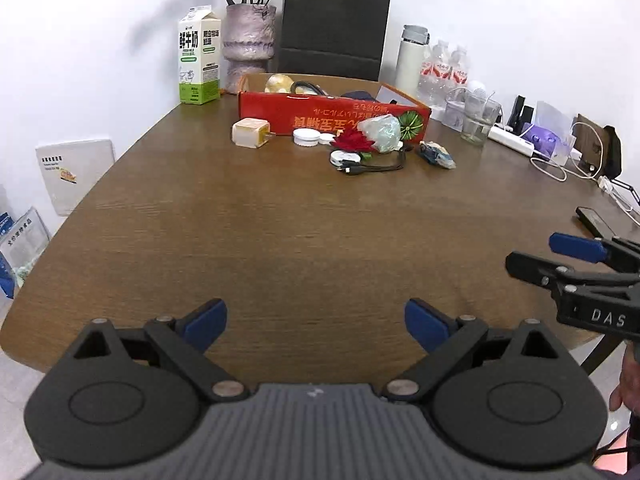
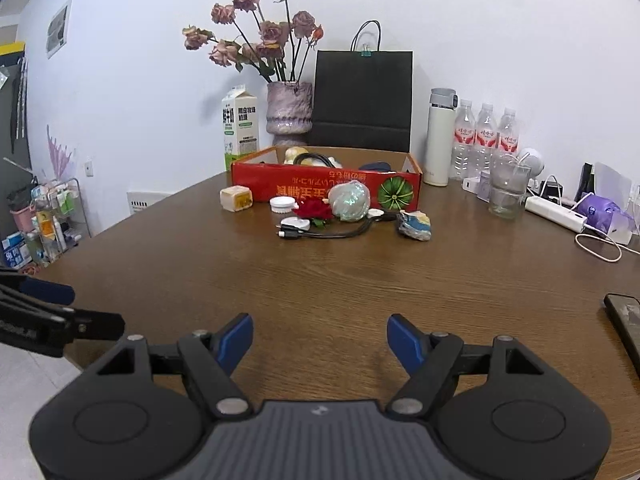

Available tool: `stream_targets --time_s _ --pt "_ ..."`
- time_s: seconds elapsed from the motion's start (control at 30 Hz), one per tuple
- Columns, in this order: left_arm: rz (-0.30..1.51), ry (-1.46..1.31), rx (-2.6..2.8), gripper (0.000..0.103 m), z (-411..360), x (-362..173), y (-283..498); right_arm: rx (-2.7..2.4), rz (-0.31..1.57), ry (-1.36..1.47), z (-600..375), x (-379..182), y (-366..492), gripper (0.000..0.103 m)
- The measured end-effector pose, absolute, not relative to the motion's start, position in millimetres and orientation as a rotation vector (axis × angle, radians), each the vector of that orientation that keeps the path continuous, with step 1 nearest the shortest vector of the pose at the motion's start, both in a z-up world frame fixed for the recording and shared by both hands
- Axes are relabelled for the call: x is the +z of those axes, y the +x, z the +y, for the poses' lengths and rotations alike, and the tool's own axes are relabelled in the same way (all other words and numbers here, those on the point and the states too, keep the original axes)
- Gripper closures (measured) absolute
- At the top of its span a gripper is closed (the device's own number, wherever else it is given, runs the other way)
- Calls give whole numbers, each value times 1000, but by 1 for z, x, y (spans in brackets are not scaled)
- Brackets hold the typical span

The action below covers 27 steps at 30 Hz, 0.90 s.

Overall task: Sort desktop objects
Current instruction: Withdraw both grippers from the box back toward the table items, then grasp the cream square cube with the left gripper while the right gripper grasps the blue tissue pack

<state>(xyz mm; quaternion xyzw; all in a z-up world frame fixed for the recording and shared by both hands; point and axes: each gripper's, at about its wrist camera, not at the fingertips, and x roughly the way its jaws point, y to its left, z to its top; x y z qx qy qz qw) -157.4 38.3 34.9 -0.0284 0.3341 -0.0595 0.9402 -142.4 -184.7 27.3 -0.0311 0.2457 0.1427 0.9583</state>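
1. Wooden desk (image 1: 280, 248) lies bare between our grippers and the clutter, which sits well ahead against the red box (image 1: 332, 118).
2. Our left gripper (image 1: 316, 326) has its jaws released and grasps nothing; our right gripper (image 2: 320, 340) likewise stands spread and empty.
3. Nearest of the clutter is the black cable (image 2: 328, 234), its long axis crosswise to both grippers.
4. We judge neither hand clearly nearer; both must travel straight forward to reach it.

Matt wood-grain table (image 1: 280, 240); glossy cardboard box (image 2: 320, 188) (probably printed).
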Motion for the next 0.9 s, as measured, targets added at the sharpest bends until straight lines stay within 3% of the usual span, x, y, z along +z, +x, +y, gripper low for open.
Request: stream_targets --time_s 0.37,0.67,0.9 --pt "625 0 -59 7 44 27 -107 232 517 -69 -195 22 -97 30" --pt "578 8 -60 11 73 56 29 181 537 -66 -223 25 21 30" --pt "612 116 -19 13 78 36 124 142 614 -34 -234 9 104 32"
